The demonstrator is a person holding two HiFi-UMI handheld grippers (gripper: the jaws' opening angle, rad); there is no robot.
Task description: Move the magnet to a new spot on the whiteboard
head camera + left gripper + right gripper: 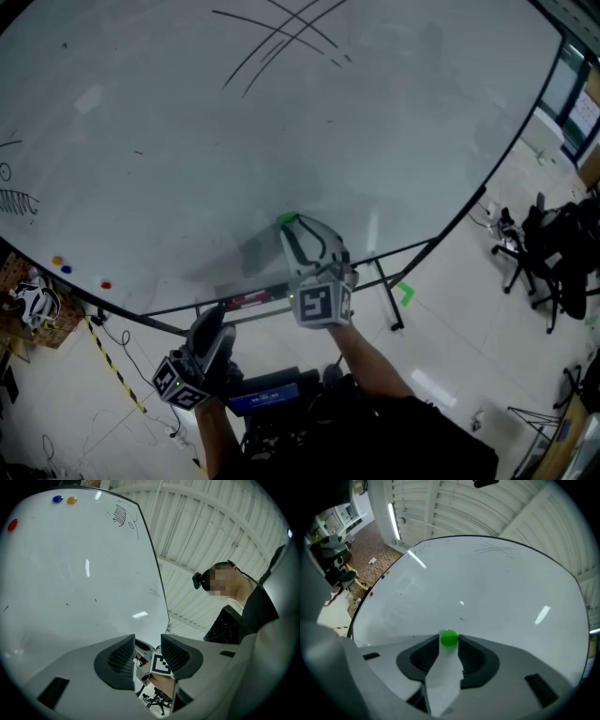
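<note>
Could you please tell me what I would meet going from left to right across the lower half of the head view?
red magnet → left gripper → green magnet → green floor tape → black office chairs

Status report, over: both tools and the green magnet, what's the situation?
Left tool open, empty. Right tool open, green magnet between its tips, at the whiteboard. No obstruction seen.

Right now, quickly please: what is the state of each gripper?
Left gripper: open, nothing between its jaws.
Right gripper: open; the green magnet sits between its jaws, against the whiteboard.
</note>
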